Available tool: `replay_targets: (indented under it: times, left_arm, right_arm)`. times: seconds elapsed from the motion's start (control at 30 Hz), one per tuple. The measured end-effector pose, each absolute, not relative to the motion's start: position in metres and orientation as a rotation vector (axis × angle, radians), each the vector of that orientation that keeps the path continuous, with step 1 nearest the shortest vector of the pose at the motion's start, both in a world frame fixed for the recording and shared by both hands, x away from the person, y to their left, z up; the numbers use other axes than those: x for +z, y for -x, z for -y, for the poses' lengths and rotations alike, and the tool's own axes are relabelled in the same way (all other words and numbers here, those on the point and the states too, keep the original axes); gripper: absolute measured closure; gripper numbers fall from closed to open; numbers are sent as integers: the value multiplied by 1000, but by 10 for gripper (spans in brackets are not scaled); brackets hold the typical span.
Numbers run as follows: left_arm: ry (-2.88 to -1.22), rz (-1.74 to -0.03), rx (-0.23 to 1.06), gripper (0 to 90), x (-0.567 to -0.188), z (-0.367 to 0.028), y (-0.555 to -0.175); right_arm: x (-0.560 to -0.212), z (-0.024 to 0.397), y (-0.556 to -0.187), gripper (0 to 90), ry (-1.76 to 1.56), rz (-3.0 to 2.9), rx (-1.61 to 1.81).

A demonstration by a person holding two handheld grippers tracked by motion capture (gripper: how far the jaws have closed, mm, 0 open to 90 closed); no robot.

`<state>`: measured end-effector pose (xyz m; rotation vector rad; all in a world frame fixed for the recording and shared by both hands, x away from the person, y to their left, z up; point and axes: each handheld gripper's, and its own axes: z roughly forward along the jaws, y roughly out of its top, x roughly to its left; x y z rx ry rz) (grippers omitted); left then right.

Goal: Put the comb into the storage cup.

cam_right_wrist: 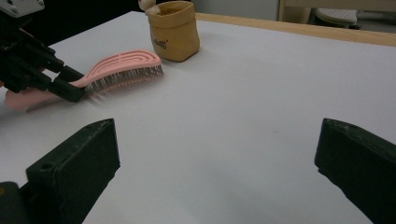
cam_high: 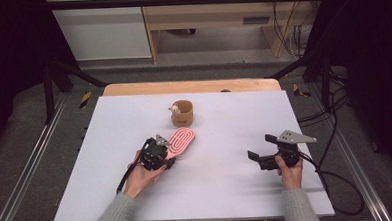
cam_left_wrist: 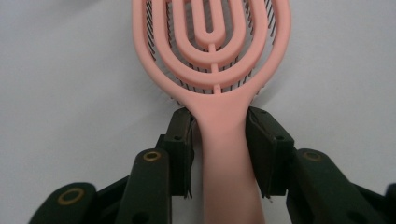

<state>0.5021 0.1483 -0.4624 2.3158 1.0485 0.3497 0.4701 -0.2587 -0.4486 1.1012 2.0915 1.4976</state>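
The pink brush (cam_left_wrist: 212, 70) lies bristles down left of the table's (cam_high: 227, 194) middle, just near of the tan pouch (cam_high: 182, 114). My left gripper (cam_left_wrist: 219, 123) clamps its handle from both sides. My right gripper (cam_high: 258, 159) hovers well to the right, gaping wide, holding nothing.

Beyond the white counter (cam_high: 227, 189), a pale wooden shelf unit (cam_high: 215, 14) stands on grey floor (cam_high: 35, 142), with cables (cam_high: 291, 36) beside it.
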Motion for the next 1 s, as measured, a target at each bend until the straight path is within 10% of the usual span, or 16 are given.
replay_targets:
  times: [1.0]
  left_arm:
    - [-2312, -1046, 364, 690, -460, -151, -501]
  right_arm:
    - [-449, 259, -470, 2, -1103, -2092, 1497]
